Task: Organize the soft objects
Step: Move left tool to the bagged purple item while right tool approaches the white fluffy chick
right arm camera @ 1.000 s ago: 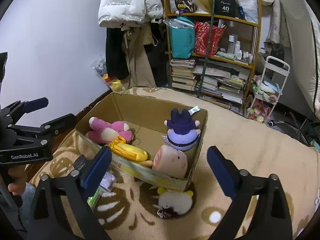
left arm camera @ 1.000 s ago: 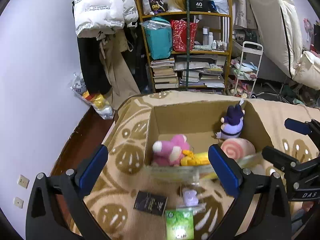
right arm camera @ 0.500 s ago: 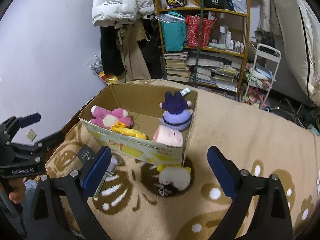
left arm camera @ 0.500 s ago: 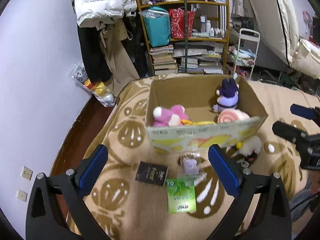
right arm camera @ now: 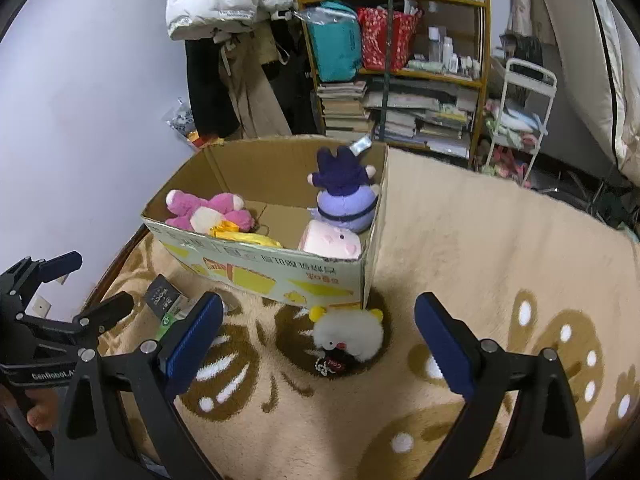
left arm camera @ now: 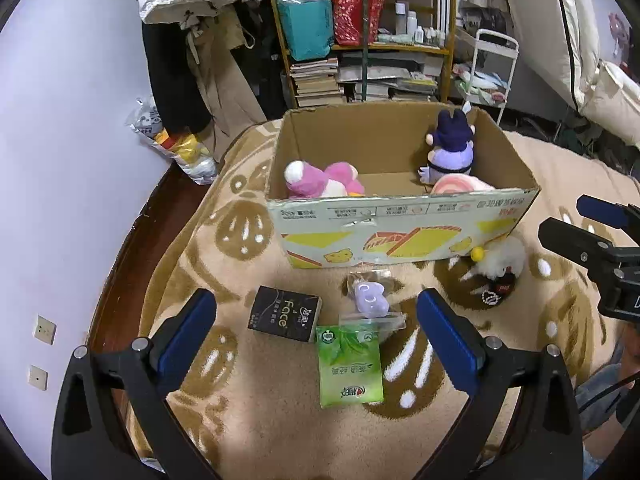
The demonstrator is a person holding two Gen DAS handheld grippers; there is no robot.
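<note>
Judging from how things lie, the task is taken to be well begun but not finished: four soft toys are already held in the cardboard box [left arm camera: 400, 220], while several items are left on the patterned blanket [right arm camera: 480, 240] outside it. Inside the box, a pink plush [right arm camera: 208, 210] is laid against the left wall with a yellow plush [right arm camera: 244, 236] beside it, and a purple plush [right arm camera: 346, 196] is set upright in the far right corner with a pale pink plush [right arm camera: 332, 242] in front of it. Outside, a white fluffy toy [right arm camera: 348, 334] is seen just beside the box's near corner, and a small lilac toy in a clear bag [left arm camera: 370, 300], a green tissue pack [left arm camera: 350, 366] and a black packet [left arm camera: 285, 313] are left near the front wall. The left gripper [left arm camera: 316, 344] and the right gripper [right arm camera: 318, 346] are both held wide apart and nothing is carried.
</note>
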